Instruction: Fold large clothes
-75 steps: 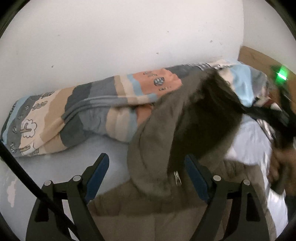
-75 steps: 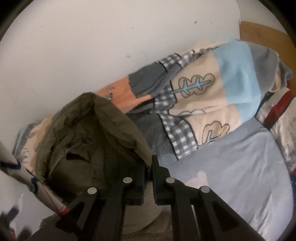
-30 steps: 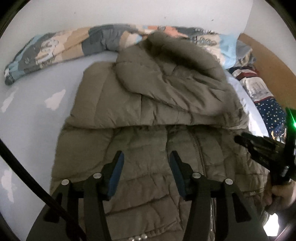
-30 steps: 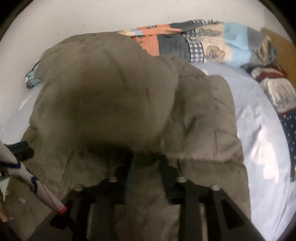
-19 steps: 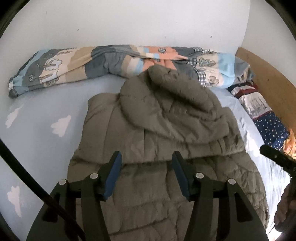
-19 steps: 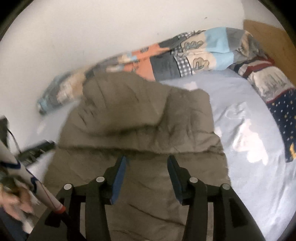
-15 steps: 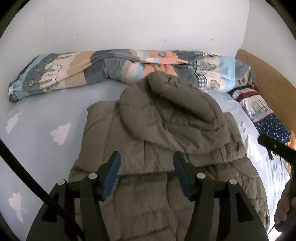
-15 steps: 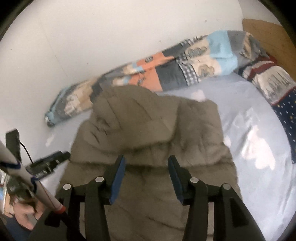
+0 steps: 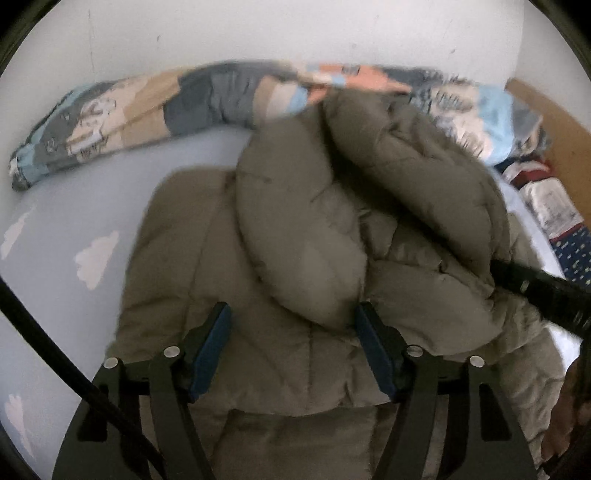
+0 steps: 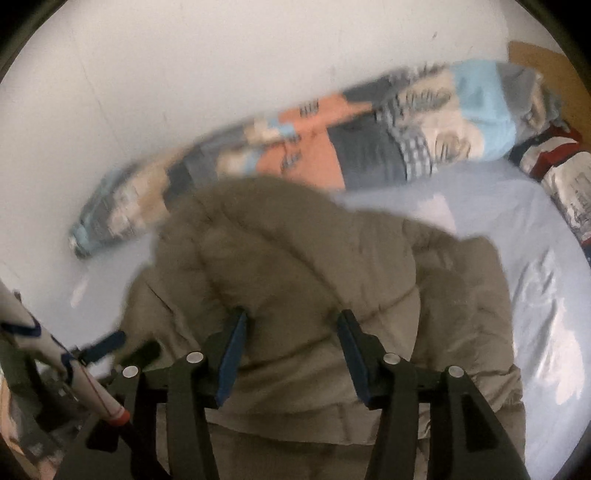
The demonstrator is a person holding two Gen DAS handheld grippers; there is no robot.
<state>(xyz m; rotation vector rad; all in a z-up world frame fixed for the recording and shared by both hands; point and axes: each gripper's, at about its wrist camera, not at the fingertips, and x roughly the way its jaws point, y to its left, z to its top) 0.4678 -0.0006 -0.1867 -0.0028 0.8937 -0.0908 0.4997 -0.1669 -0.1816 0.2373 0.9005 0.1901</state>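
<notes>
Item: olive quilted jacket (image 9: pixel 303 229), hooded, lying on the bed (image 9: pixel 66 229) and filling the centre and lower half of the left wrist frame; in the right wrist frame the jacket (image 10: pixel 295 280) is occupying the centre and lower centre. Its hood (image 9: pixel 406 166) is bunching at the upper right of the left wrist frame, resting against the patchwork blanket (image 9: pixel 147 110).

Left hand-held gripper (image 9: pixel 293 354): sitting at lower centre of its frame, jaws spread apart and just having been opening, blue pads clear of the fabric with a fold of the jacket lying between them, not pinched.

Right hand-held gripper (image 10: pixel 291 360): sitting at lower centre of its frame, jaws spread and just having been opening, jacket fabric showing between the pads but not pressed. This gripper is also reaching in from the right edge of the left wrist frame, its tip touching the hood's edge.

Bedding: pale blue sheet with white cloud prints; the rolled blanket is running along the white wall (image 9: pixel 295 33) across the top of both frames. Patterned pillows (image 10: pixel 565 177) are lying at the upper right. Both frames are motion-blurred.
</notes>
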